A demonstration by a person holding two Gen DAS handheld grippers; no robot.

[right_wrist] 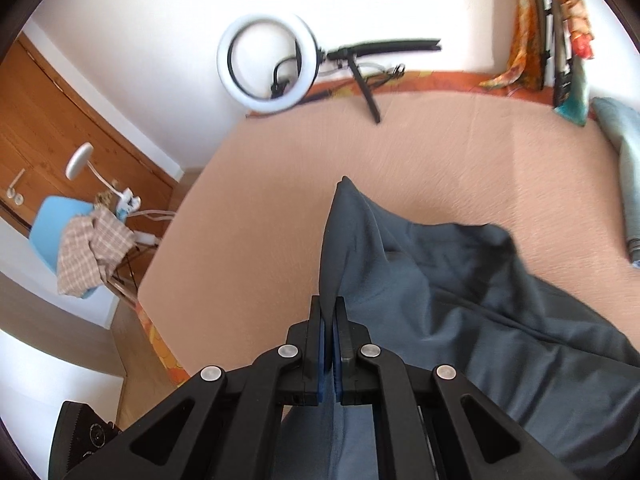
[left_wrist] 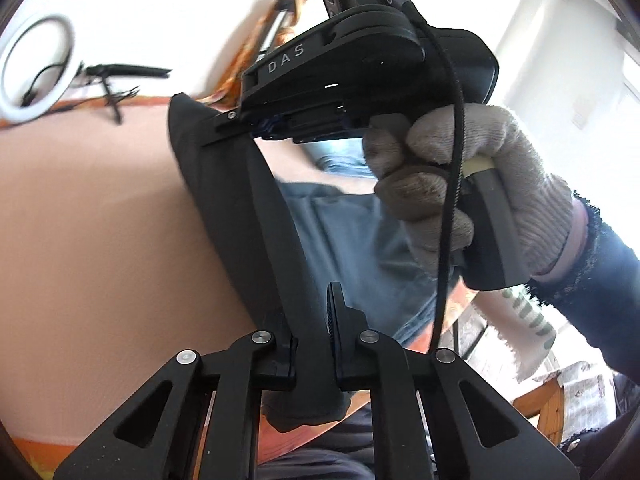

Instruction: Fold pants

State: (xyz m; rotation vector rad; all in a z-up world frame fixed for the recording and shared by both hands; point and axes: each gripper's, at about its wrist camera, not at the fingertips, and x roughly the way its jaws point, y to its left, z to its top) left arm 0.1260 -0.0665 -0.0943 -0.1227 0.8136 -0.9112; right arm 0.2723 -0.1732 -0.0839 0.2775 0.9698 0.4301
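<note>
both tools are clamped on the pants: the left tool and the right tool each pinch an edge, the rest trailing onto the bed below. lift evenly, keeping the held edge taut, so both layers lie flat.

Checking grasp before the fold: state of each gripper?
Left gripper: shut on the pants.
Right gripper: shut on the pants.

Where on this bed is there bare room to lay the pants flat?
Free: the peach bedspread between the ring light and the dark pants. Crowded: the far edge by the tripod, and the right side by a folded blue-grey garment.
</note>
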